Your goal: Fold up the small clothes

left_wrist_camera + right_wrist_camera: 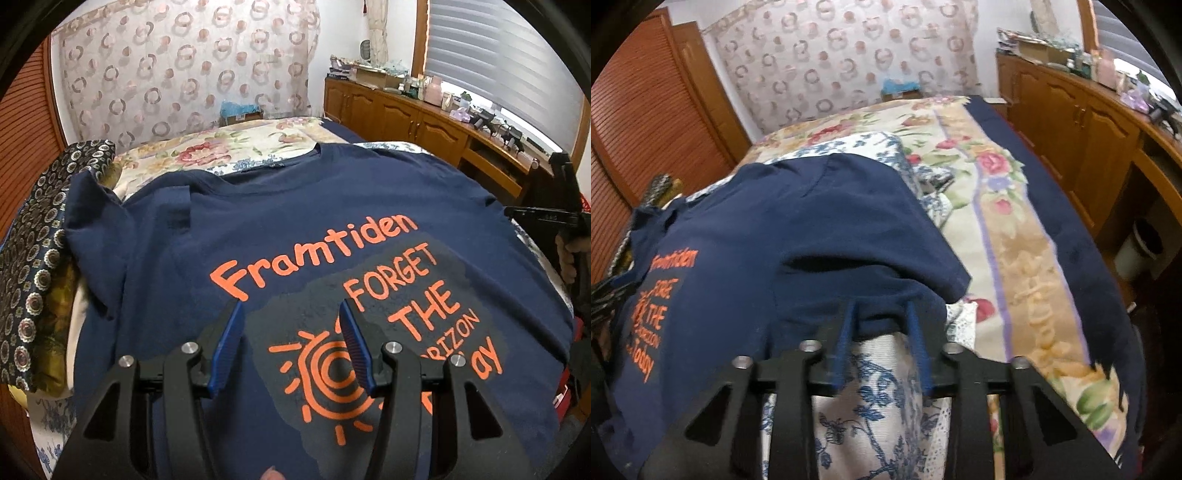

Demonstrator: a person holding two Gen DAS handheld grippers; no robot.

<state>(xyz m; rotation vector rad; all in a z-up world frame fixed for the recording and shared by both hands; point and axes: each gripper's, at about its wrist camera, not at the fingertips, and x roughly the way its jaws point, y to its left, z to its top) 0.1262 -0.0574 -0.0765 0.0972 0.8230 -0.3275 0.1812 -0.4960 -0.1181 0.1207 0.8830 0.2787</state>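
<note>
Floral-quilted bed (1015, 236) | navy printed cotton T-shirt (295, 229): soft, limp, grip hems | left gripper (291, 343) half-spread, empty | right gripper (881, 325) pinching sleeve hem

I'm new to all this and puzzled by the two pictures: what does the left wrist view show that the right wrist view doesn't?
Only the left view shows the shirt's whole orange print, the window blind and the open left gripper above the print.

Only the right view shows the right gripper at the sleeve with cloth between its fingers, and a white bin.

Both show the navy shirt, flowered bedspread and wooden cabinets.
</note>
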